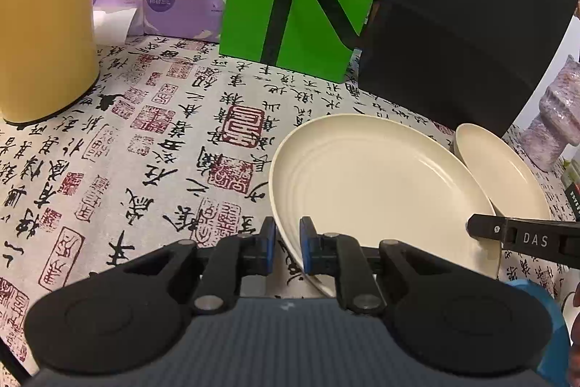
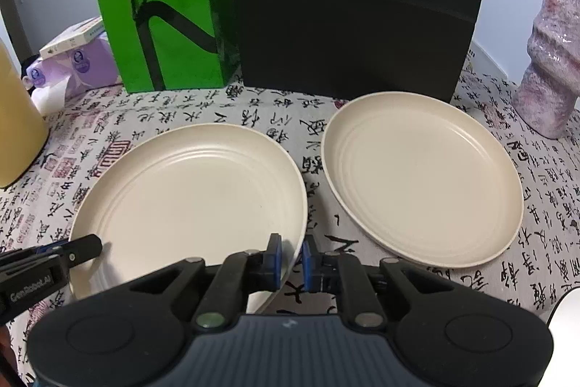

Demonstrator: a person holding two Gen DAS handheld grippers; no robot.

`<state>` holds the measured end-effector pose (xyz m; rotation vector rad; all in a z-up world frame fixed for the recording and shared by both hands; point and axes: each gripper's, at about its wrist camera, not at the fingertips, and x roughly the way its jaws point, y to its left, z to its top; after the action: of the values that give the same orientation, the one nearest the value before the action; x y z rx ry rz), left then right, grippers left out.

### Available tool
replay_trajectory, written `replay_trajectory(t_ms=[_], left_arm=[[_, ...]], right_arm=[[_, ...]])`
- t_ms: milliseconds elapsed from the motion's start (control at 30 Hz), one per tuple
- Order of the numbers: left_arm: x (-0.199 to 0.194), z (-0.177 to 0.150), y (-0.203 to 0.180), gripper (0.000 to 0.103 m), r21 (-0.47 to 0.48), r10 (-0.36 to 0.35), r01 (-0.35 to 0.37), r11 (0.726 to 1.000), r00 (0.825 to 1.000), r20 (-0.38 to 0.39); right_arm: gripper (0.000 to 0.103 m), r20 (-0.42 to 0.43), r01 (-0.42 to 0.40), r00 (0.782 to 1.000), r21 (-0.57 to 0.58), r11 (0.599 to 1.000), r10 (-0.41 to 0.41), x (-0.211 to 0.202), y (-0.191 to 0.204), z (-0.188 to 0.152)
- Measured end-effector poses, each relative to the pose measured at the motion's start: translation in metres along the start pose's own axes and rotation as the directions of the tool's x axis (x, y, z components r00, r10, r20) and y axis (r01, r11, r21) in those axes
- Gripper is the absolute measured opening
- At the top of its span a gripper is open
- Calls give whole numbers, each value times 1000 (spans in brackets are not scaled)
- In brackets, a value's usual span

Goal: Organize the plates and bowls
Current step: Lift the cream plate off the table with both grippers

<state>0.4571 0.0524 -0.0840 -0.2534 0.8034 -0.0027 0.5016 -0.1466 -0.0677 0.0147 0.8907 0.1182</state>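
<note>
Gripping one cream plate (image 2: 188, 194) from both sides, the two grippers hold its near rim above the calligraphy-print cloth on the table (image 1: 145, 147). The left gripper (image 1: 288, 243) has its blue-padded fingers (image 1: 270, 242) closed on the plate's near-left rim: in the left wrist view the rim passes between the pads, one pad outside the plate and one over its inner face. The right gripper (image 2: 291, 260) straddles the near-right rim in the same way; its fingers (image 2: 275, 256) are drawn nearly together, with the thin edge of the plate running between the two blue pads. In the left wrist view the right gripper's black finger comes in from the right edge over the plate's far-right rim; in the right wrist view the left gripper's finger reaches in from the left edge onto the near-left rim.

The held plate looks tilted, its near edge raised off the cloth.

A second plate (image 2: 420, 180), the same cream colour and ringed inside, lies flat on the cloth just to the right of the first. In the right wrist view a strip of cloth shows between them; in the left wrist view the held plate overlaps it.

Behind the plates stand a green bag (image 2: 163, 13) and a black box (image 2: 355, 6), side by side. A yellow container (image 1: 43, 13) stands far left, purple tissue packs (image 1: 174, 6) behind it, and a pink speckled vase (image 2: 551, 60) at the right.
</note>
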Motion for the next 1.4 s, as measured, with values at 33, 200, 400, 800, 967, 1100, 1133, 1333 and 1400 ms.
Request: replay_trajectory(t_ms=[33, 200, 400, 800, 967, 1100, 1133, 1333, 1400], left_arm=[[-1, 0, 0, 14, -4, 1, -1, 1000, 1000, 4], [-6, 1, 0, 14, -3, 6, -6, 1000, 1000, 30], [-14, 5, 3, 14, -23, 16, -15, 1000, 998, 65], [-33, 9, 7, 14, -51, 33, -26, 998, 988, 152], [-41, 11, 8, 15, -66, 35, -23, 998, 983, 182], [-47, 13, 10, 15, -81, 24, -8, 997, 979, 203], [-48, 13, 9, 15, -83, 24, -7, 997, 978, 208], [-54, 13, 9, 15, -90, 24, -3, 996, 972, 234], [-57, 13, 9, 15, -93, 19, 4, 996, 970, 243]], right_arm=[[11, 5, -4, 1000, -1, 1000, 4, -1, 0, 0], [11, 33, -9, 999, 0, 1000, 9, -4, 1, 1], [11, 74, -30, 997, -11, 1000, 30, -11, 4, 3], [11, 149, -63, 987, -23, 998, 66, -23, 10, 4], [11, 185, -70, 980, -30, 997, 74, -32, 13, 5], [11, 216, -69, 973, -36, 997, 75, -39, 14, 5], [11, 227, -67, 971, -42, 997, 75, -41, 15, 5], [11, 273, -66, 959, -52, 996, 78, -51, 17, 4], [11, 281, -63, 957, -53, 997, 76, -54, 17, 3]])
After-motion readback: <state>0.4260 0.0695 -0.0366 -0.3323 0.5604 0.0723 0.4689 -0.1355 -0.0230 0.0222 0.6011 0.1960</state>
